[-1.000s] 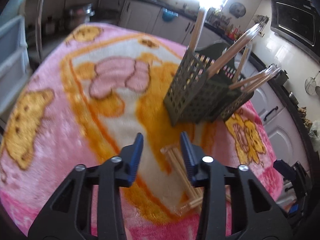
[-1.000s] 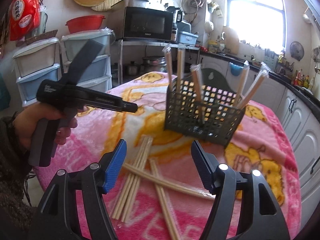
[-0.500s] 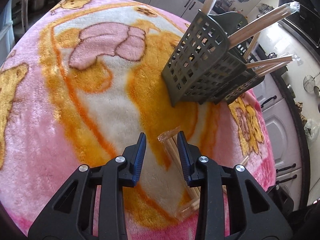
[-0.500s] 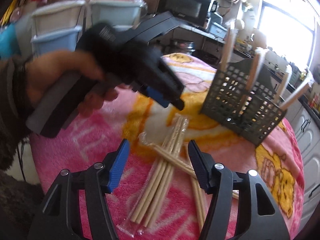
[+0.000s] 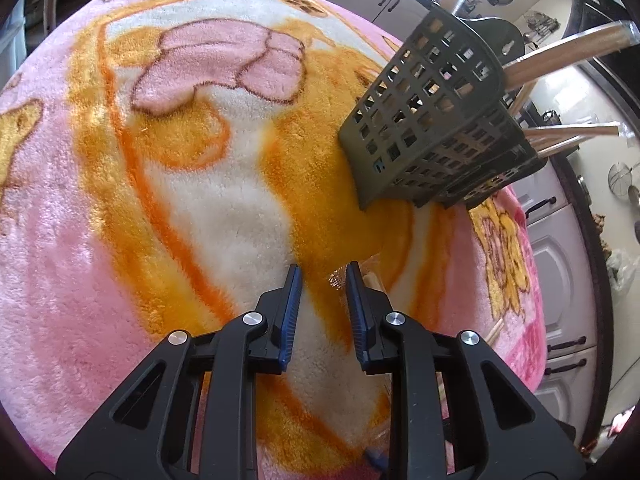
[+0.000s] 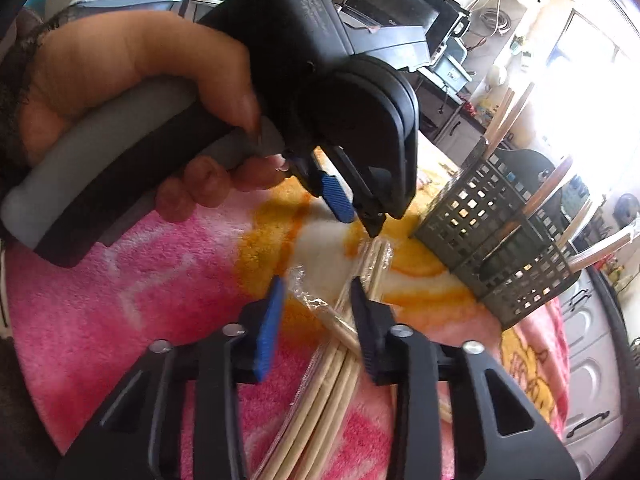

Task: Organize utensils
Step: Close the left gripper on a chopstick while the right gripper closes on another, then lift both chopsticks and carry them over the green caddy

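Several plastic-wrapped chopstick packs (image 6: 340, 360) lie crossed on the pink and orange blanket (image 5: 120, 240). My right gripper (image 6: 316, 286) is low over them. Its jaws are closing with the crinkled wrapper end (image 6: 306, 294) of one crossing pack between them, and a gap still shows beside the left pad. My left gripper (image 5: 323, 280), held by a hand (image 6: 120, 68), hovers just above the far end of a pack (image 6: 374, 248). Its jaws are closing too, with a wrapper tip (image 5: 335, 278) between them and the pads not pressing. A dark mesh utensil basket (image 5: 432, 132) holds several upright wrapped pairs (image 5: 568, 48).
The basket (image 6: 500, 248) stands just past the loose packs, to the right. White cabinets (image 5: 560, 280) run past the table's right edge. A microwave (image 6: 396, 8) and storage drawers sit behind. The two grippers work very close together.
Both grippers have come down toward the loose chopsticks and their jaws have narrowed. The right one rolled and moved in; the left gripper and hand now fill the right wrist view.
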Available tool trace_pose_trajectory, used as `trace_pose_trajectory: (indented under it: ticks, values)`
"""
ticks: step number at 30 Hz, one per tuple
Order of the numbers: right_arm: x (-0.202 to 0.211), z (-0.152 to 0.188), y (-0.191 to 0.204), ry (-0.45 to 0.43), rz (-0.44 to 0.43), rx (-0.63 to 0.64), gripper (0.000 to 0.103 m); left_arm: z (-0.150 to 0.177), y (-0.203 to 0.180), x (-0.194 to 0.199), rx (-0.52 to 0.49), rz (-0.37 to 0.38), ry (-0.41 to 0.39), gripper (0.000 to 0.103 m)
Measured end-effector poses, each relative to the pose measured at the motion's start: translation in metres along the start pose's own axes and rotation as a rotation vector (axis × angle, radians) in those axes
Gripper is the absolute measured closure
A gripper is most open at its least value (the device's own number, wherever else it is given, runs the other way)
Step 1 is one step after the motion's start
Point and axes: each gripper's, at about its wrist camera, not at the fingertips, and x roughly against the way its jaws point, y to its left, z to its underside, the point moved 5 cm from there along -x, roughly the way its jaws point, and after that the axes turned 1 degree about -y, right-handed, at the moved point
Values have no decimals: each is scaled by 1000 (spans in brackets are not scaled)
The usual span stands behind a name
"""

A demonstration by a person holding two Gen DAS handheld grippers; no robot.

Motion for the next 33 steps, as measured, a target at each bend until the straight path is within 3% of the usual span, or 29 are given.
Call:
trace_pose_trajectory:
  ticks: [1, 4, 8, 10, 13, 19, 27, 33]
  values:
    - [1, 0, -2, -6, -2, -7, 94, 0, 1, 0, 3, 2, 1, 85]
    - [9, -1, -10, -44, -6, -38, 101, -1, 0, 0, 15, 23, 0, 78]
    - [24, -1, -28, -88, -10, -126, 101, -2, -3, 0, 17, 26, -8, 77]
    - [33, 0, -42, -111, -21, -198, 101, -2, -4, -2, -1, -4, -11, 93]
    - [45, 1, -66, -139, -21, -299, 101, -2, -4, -3, 13, 11, -10, 102]
    - [63, 7, -121, -174, 31, -437, 101, -4, -10, 10, 12, 55, -46, 103]
    - [85, 15, -156, -211, 69, -522, 101, -11, -28, 46, -16, 91, -121, 103]
    - [107, 14, -176, -265, 58, -580, 102, -16, -63, 83, -101, 116, -207, 103]
